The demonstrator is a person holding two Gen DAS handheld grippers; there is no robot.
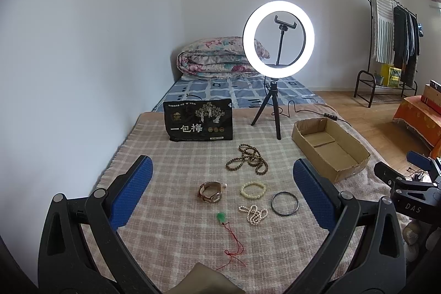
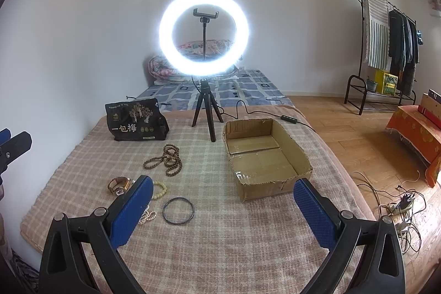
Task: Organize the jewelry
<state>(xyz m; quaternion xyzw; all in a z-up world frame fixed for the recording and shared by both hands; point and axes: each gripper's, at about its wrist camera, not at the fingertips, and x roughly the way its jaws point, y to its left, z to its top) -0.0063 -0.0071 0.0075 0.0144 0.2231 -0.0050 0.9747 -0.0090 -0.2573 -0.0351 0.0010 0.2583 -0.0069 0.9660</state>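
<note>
- The left gripper [image 1: 222, 194] hovers above the pink-and-beige checked blanket [image 1: 171, 156], its blue-padded fingers [image 1: 132, 192] spread wide and touching nothing, holding nothing.
- The right gripper [image 2: 223, 211] is likewise spread wide and empty, poised over the same blanket, with its right finger in front of the near right corner of the shallow open brown cardboard box [image 2: 264, 181].
- All the jewelry lies loose on the blanket to the left of the cardboard box, none of it inside.
- Nearest the box on its left is a thin dark metal bangle [image 1: 284, 203]; just beyond that a cream beaded bracelet [image 1: 253, 189] and a bunched strand of small white pearls [image 1: 253, 213].
- Further left of the box sits a brown leather-strap wristwatch [image 1: 210, 192], and nearer the camera a green stone pendant on a red cord [image 1: 221, 216].
- A long string of brown wooden beads [image 1: 248, 158] lies coiled left of the box, toward the far side.
- Behind the box stands a lit white ring light on a black tripod [image 1: 278, 37], with a black snack bag printed with white characters [image 1: 199, 119] further left.
</note>
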